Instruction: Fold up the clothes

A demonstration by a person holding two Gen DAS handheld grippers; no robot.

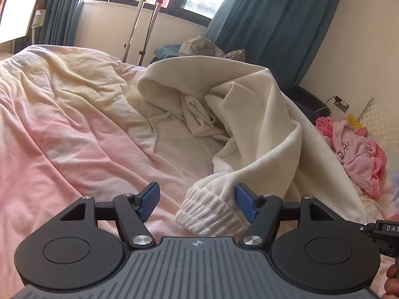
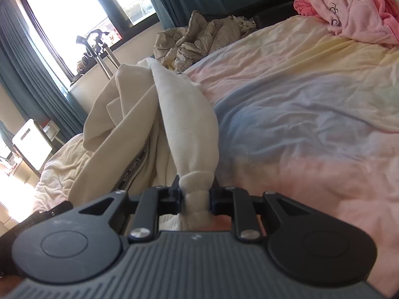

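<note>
A cream sweatshirt (image 1: 249, 104) lies crumpled on the pastel bedcover (image 1: 62, 124). Its ribbed sleeve cuff (image 1: 212, 211) rests between the blue pads (image 1: 149, 200) of my left gripper (image 1: 198, 203), which is open, the cuff lying against the right pad. In the right wrist view my right gripper (image 2: 195, 194) is shut on a bunched fold of the same sweatshirt (image 2: 184, 119), which stretches taut away from the jaws. A zipper tape (image 2: 134, 167) with printed letters runs along the garment left of that fold.
A pink garment (image 1: 359, 154) lies heaped on the bed near a quilted pillow (image 1: 379, 122). A grey crumpled quilt (image 2: 199, 39) sits at the bed's far edge. Teal curtains (image 1: 269, 25), a window and a metal stand (image 1: 144, 25) are behind.
</note>
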